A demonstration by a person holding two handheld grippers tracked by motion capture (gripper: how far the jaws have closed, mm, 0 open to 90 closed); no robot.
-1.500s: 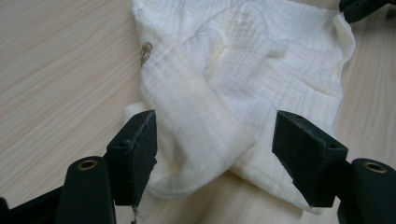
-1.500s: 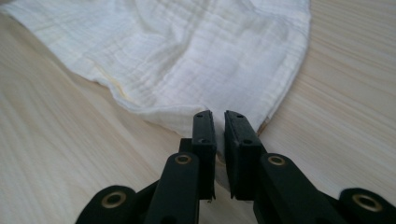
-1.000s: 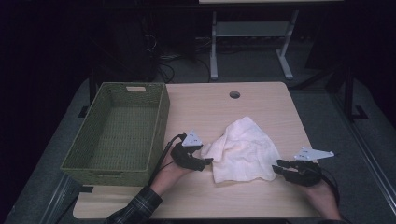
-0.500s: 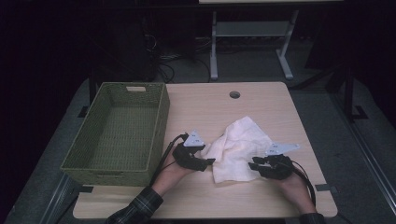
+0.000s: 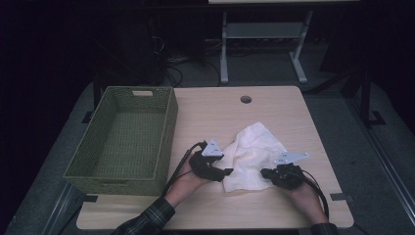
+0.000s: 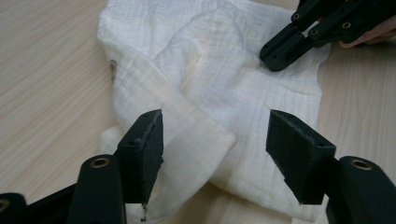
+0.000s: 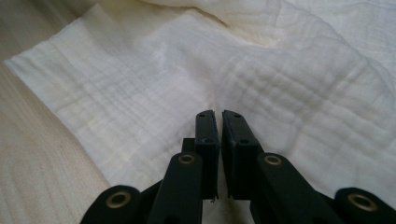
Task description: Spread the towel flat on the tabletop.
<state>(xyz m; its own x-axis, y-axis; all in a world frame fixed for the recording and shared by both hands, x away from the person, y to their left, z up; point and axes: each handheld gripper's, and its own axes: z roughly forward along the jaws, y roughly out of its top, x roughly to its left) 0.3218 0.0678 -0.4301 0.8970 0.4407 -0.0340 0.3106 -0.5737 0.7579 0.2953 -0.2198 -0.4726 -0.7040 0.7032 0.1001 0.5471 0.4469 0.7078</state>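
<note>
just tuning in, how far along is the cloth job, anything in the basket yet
Nothing looks finished: the green basket holds nothing, and the white cloth lies crumpled on the table. In hand: the right gripper has just been closing, its jaws nearly together on a pinch of the cloth, while the left gripper stands open over the cloth's other edge. Still left: the left grip and whatever handling follows.

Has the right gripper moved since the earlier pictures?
Yes. In the high view the right gripper has gone leftward from beside the table's right edge onto the white cloth. Its jaws have just been closing, pinching a fold of it.
</note>
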